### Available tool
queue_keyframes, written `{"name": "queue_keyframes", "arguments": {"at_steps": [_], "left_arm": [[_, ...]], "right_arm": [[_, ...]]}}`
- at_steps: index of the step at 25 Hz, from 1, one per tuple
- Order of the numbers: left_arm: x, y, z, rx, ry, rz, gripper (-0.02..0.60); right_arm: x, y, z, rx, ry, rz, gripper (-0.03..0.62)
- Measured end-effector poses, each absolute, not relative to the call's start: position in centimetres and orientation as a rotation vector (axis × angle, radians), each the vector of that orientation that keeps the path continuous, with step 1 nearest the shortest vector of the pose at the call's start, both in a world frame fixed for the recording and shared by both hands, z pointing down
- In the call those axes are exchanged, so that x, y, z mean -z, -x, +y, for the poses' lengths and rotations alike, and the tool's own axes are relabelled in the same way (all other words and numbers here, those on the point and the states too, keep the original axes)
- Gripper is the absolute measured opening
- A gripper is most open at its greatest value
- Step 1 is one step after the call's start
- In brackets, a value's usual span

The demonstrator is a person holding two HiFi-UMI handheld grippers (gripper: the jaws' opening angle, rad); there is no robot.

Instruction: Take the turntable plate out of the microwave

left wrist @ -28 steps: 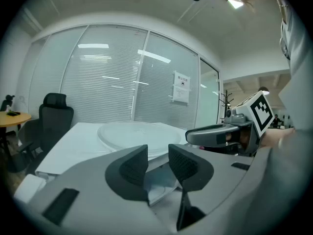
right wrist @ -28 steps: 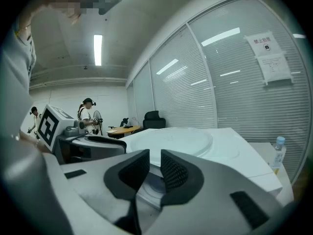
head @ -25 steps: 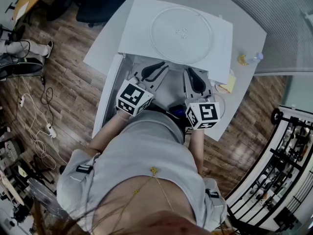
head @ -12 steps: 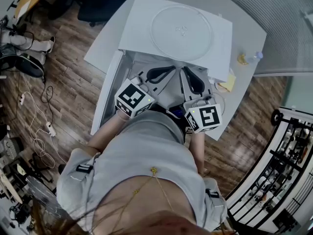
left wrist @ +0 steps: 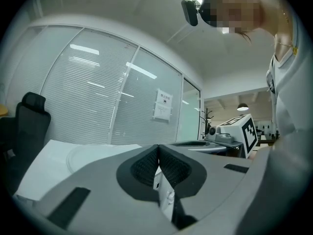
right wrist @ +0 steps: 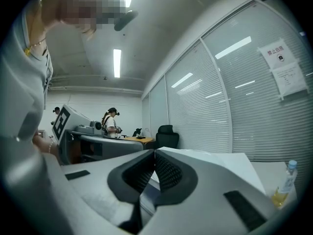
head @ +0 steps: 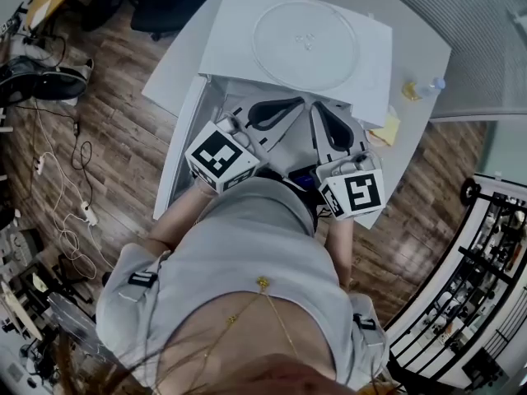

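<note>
Turntable plate: found lying flat on the white top of the microwave, upper centre of the head view, fully outside the cavity. No contact with either gripper is seen. The microwave door is noted swung open at centre left.

Handling assessment: the plate is judged to be clear glass, so rigid, fairly heavy for its thickness, smooth, and breakable if dropped or knocked on an edge. A hold at the rim is advised, on opposite sides, with the plate kept level. The flat centre offers nothing to grip.

Left gripper: jaws are seen fully closed in the left gripper view, ribbed pads meeting at the tip, nothing between them.

Right gripper: jaws have just been closing and are now seen pressed together, with nothing held.

Pose: both grippers are held side by side at frame centre, just below the microwave's front edge, about level, and angled in toward each other. The marker cubes are carried close to the person's body, with the forearms tucked in.
</note>
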State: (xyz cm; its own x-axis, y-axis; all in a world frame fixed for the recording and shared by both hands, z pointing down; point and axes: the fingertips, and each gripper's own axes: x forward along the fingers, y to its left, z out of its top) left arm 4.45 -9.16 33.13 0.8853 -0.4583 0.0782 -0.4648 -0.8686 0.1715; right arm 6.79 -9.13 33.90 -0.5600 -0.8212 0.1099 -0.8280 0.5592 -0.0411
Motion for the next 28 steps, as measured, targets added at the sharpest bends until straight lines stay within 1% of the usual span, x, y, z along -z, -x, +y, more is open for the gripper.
{"name": "queue_keyframes", "arguments": {"at_steps": [8,28], "left_arm": [[-33.8,-5.1,-8.7,-0.106,-2.885,-0.723,0.029],[-33.6,-4.8,-8.2,-0.11,-2.877,-0.736,0.029]], "right_arm": [[-34.3,-7.4,-9.0,-0.148,-1.442,-2.692,0.017],[-34.9,-7.3,-8.6,-0.185,-1.425,-2.695,0.017]]}}
